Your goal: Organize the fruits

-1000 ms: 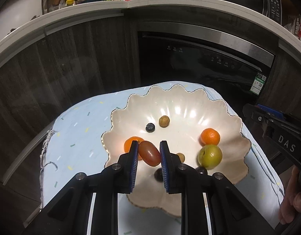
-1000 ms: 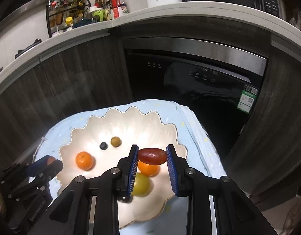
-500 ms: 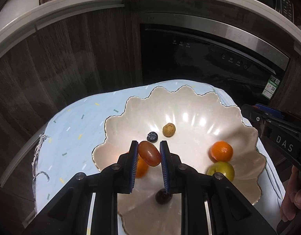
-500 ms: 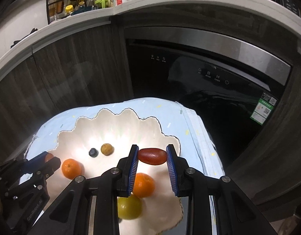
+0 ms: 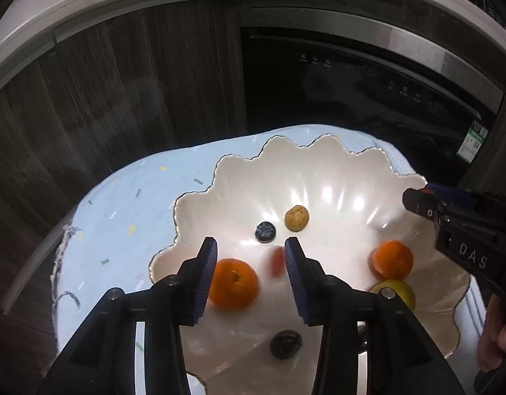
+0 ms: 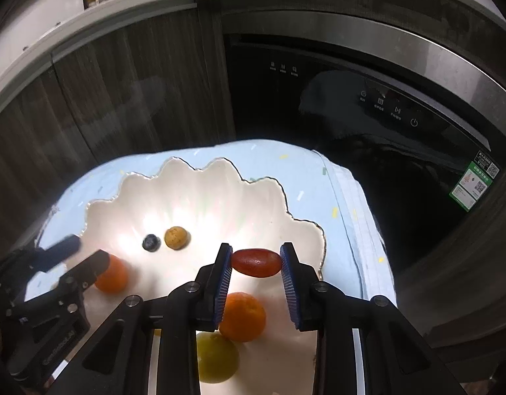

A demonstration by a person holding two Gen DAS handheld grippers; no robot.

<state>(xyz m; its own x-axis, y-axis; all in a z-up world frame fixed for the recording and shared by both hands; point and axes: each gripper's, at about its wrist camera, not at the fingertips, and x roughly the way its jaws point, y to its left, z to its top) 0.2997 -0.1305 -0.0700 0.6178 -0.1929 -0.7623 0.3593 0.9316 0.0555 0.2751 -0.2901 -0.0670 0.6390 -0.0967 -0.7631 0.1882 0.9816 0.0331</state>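
Your left gripper (image 5: 251, 260) has just been opening, and the red grape (image 5: 276, 261) it carried shows only as a blur between the spread jaws, clear of both pads, so I judge it is dropping into the bowl (image 5: 335, 161) right now. That is your first risk: the bowl floor slopes and is glossy, so the falling grape may roll toward the near rim or knock the mandarin (image 5: 233, 284) just to its left, which could nudge the blueberry (image 5: 265, 231) and the tan fruit (image 5: 296, 218) lying farther in. Keep those jaws apart as you lift, or a pad may clip the mandarin under the left finger. Your right gripper (image 6: 256, 261) is closed on a second red grape (image 6: 257, 262), pinched end to end above the right side of the bowl, close to the scalloped rim (image 6: 320, 247). Held by its tips, a smooth oval grape can squirt out if you squeeze harder, and released this near the rim it could bounce onto the cloth (image 6: 305, 177). A second mandarin (image 6: 242, 316) and a green fruit (image 6: 216, 357) sit directly beneath that gripper, so a drop here may strike them and skid. Carry it toward the middle before you let go.
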